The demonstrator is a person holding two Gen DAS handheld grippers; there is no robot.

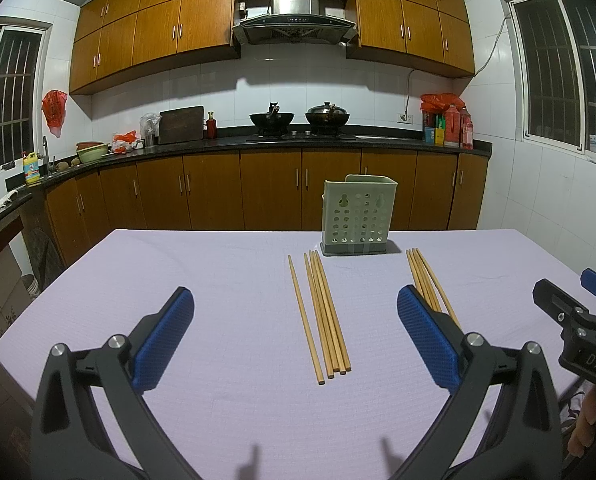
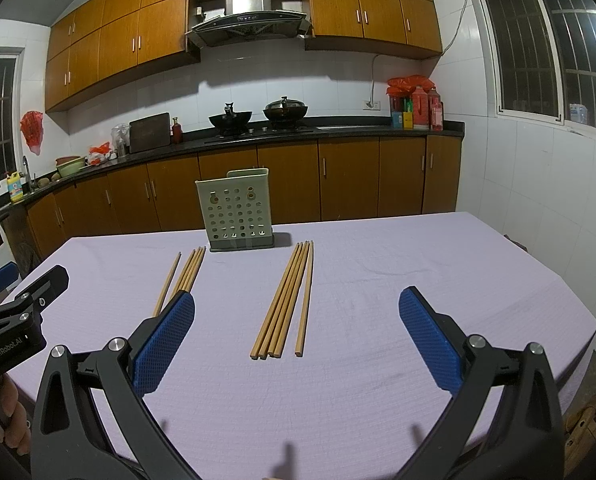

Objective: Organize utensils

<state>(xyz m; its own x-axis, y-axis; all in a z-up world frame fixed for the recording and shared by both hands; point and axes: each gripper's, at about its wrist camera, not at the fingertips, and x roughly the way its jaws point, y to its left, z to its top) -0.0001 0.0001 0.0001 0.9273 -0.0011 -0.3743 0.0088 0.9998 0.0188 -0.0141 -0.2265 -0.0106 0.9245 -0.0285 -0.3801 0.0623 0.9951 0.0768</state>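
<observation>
Right now I have both tools hovering low over the lilac tablecloth [image 1: 178, 272], neither one carrying anything. My left gripper [image 1: 296, 336] is spread wide, its blue pads well apart, and the left bundle of chopsticks [image 1: 321, 312] lies on the cloth between and just beyond them. My right gripper [image 2: 297, 336] is equally wide and empty, lined up on the right bundle of chopsticks [image 2: 284, 300]. Each bundle counts five wooden sticks as far as I can tell, four lying close together and one slightly apart, all pointing roughly toward the far edge of the table.

The green perforated utensil holder [image 1: 357, 216] stands upright near that far edge, between the far tips of the two bundles, sitting on a darker base. I cannot see whether anything is inside it from this low angle.

I judge that the job has barely begun: nothing is stowed, so the step in hand is the approach to a first pick. Next I need to lower one gripper until its pads straddle a bundle, then close across the sticks rather than along them. The stray stick may escape the pinch, so I would gather it or take it separately. After that the sticks have to be tipped upright to drop into the holder's open top.
</observation>
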